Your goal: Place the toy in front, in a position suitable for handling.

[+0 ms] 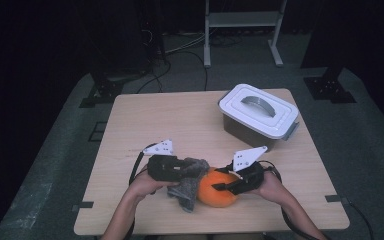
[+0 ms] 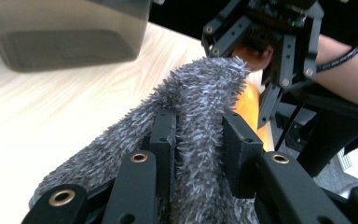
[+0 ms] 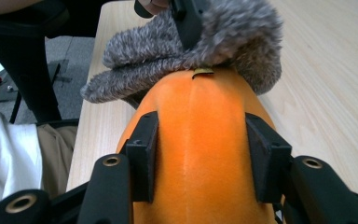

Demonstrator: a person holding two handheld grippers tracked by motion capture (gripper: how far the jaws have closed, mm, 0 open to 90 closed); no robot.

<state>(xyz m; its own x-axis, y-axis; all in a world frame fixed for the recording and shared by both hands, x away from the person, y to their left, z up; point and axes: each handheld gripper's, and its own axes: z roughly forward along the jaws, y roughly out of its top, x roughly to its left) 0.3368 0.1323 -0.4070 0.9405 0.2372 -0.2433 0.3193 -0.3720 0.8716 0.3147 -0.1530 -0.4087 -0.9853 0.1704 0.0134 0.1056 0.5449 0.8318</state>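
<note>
Left tongs (image 2: 198, 140) pinch shaggy grey cloth (image 2: 191, 102); right tongs (image 3: 198, 154), spread wide, clasp smooth orange plush pumpkin (image 3: 200, 140) touching it.

In the high view the cloth (image 1: 186, 186) covers the left side of the orange toy (image 1: 219, 190), and the right claw (image 1: 225, 186) hides part of its right side. The left claw (image 1: 192, 172) is buried in the cloth, so its tips cannot be made out there. In the left gripper view the box (image 2: 70, 32) is blurred and cut off by the top edge, and the cloth (image 2: 200, 116) hides most of the toy (image 2: 249, 109). In the right gripper view the bottom edge cuts off the toy (image 3: 200, 149), and its far end lies under the cloth (image 3: 177, 51).
</note>
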